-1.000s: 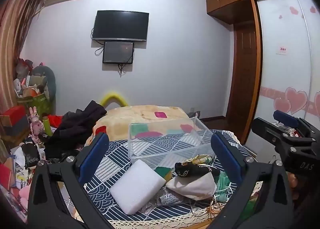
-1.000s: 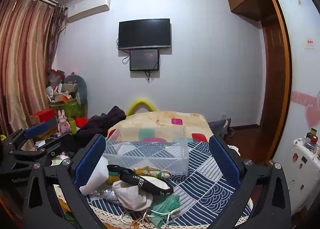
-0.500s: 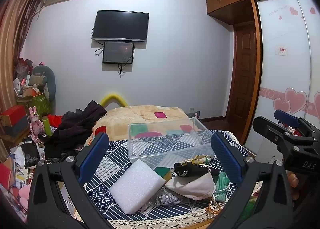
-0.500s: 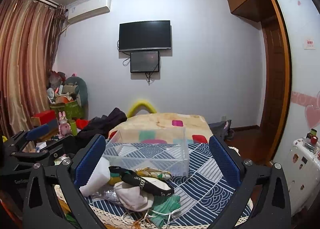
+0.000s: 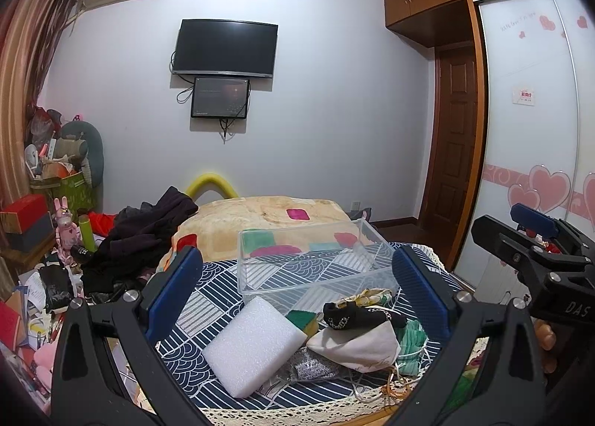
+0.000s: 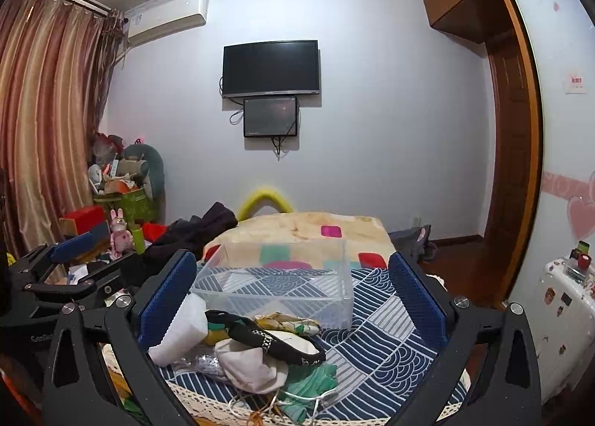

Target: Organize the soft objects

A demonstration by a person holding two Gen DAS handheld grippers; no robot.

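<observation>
Both hand-held grippers, left (image 5: 297,288) and right (image 6: 292,290), spread wide, holding nothing. White foam block (image 5: 254,344), black sock (image 5: 359,316), cream pouch (image 5: 359,346) heaped at table's (image 5: 219,284) near edge; clear bin (image 5: 316,258) behind.

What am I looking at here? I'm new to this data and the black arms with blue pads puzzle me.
Those are two handheld grippers, one in each of a person's hands, each with a fisheye camera looking along its fingers. One picture comes from the left gripper, the other from the right gripper. Both are open and hold nothing. On the patterned blue cloth stands an empty clear plastic box. In front lies a pile: a white foam block, a black sock, a cream pouch and a green fabric piece.
</observation>
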